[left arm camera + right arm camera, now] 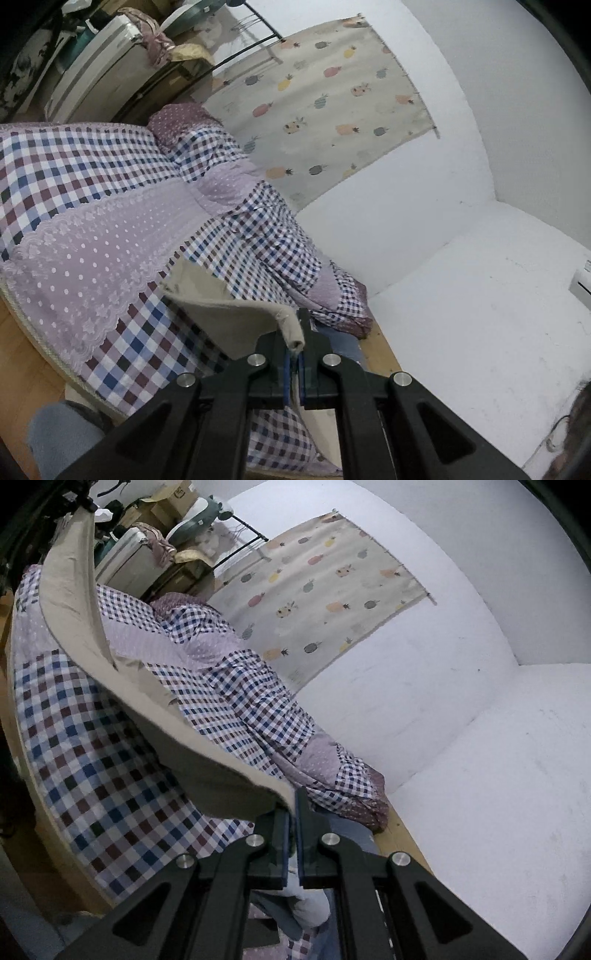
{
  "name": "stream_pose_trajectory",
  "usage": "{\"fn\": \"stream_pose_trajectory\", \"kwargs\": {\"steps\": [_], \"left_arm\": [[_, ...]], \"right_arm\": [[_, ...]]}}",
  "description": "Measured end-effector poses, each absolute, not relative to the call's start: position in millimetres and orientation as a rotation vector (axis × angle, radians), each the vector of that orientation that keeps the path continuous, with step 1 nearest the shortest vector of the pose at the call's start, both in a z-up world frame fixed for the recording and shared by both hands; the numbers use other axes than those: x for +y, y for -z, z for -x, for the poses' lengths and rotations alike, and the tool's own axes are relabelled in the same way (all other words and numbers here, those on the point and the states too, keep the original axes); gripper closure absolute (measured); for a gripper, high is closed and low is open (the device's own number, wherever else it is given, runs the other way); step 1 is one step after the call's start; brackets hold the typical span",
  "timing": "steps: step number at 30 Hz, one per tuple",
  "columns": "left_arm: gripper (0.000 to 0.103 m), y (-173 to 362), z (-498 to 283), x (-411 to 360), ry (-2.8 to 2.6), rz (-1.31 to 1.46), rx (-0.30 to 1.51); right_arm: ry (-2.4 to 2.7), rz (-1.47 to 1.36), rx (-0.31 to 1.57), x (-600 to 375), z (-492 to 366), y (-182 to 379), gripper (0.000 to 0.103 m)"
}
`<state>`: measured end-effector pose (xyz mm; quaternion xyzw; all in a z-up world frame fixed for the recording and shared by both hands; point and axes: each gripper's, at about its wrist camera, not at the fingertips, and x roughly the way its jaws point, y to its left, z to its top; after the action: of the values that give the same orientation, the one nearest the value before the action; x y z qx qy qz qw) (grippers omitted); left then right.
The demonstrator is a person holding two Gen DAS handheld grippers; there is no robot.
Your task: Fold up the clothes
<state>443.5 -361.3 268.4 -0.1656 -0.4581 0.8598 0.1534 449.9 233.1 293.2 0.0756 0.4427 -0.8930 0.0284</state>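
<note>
A beige garment point(122, 686) hangs stretched above the checked bed. My right gripper point(292, 812) is shut on one end of its edge, and the cloth sweeps up and away to the far upper left of that view. In the left wrist view my left gripper point(295, 343) is shut on a rolled corner of the same beige garment point(229, 314), which drapes down to the left below the fingers. Both grippers point roughly level over the bed, towards the white wall.
The bed carries a blue, maroon and white checked cover point(74, 162) with a lilac dotted band, and a bunched quilt point(258, 229) along the wall. A pineapple-print cloth point(325, 103) hangs on the wall. Boxes and a suitcase point(129, 561) stand beyond the bed. Denim fabric point(347, 830) lies beneath the grippers.
</note>
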Motion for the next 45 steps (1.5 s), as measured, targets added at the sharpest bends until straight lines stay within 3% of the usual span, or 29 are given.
{"fn": "stream_pose_trajectory", "kwargs": {"steps": [9, 20, 35, 45], "left_arm": [[0.102, -261, -448, -355, -2.464, 0.548, -1.322], [0.102, -222, -364, -364, -2.442, 0.746, -1.43], [0.102, -228, -172, -365, -2.507, 0.884, -1.405], [0.102, -130, -11, -369, -2.54, 1.222, -1.433]], "right_arm": [[2.7, -0.292, 1.301, 240, -499, -297, 0.103], [2.656, -0.535, 1.281, 257, -429, -269, 0.103], [2.573, -0.626, 1.33, 231, -252, -291, 0.103], [2.401, -0.955, 1.292, 198, -62, -230, 0.103]]}}
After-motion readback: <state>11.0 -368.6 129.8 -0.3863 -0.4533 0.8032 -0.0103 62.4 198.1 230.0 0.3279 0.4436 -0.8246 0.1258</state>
